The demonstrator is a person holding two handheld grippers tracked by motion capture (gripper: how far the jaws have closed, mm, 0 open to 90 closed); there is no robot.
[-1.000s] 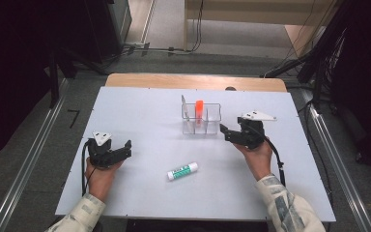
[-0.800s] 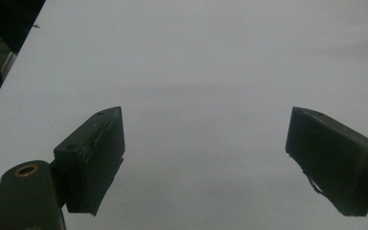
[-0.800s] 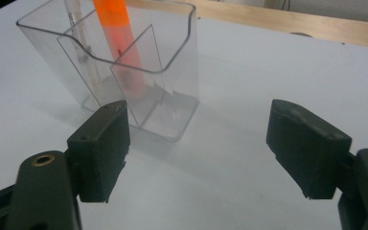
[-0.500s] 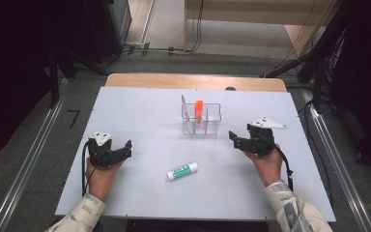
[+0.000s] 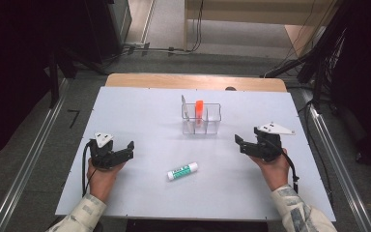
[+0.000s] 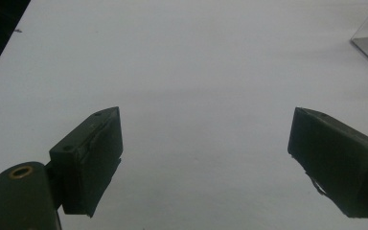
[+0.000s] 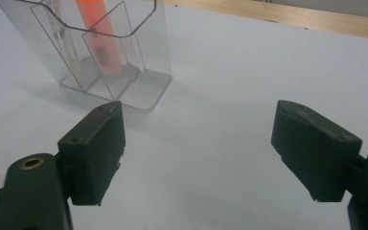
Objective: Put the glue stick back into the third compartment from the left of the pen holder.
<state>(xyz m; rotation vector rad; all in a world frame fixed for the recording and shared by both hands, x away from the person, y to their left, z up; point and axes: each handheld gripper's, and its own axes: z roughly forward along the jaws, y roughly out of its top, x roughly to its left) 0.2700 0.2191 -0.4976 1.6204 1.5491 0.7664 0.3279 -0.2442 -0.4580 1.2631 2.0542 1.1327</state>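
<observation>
You held the right gripper just right of the clear organizer, its empty jaws just opening wide, while the left gripper sat spread and empty, left of the glue stick.

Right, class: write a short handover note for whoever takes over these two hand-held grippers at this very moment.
Left hand-held gripper: open, empty, resting on the white table.
Right hand-held gripper: jaws wide and just been opening, nothing between them, right of the clear plastic organiser.
Done: orange marker and a pale thin item stand in the organiser.
Left: the white-and-green glue stick lies loose mid-table, probably next to go in.
</observation>
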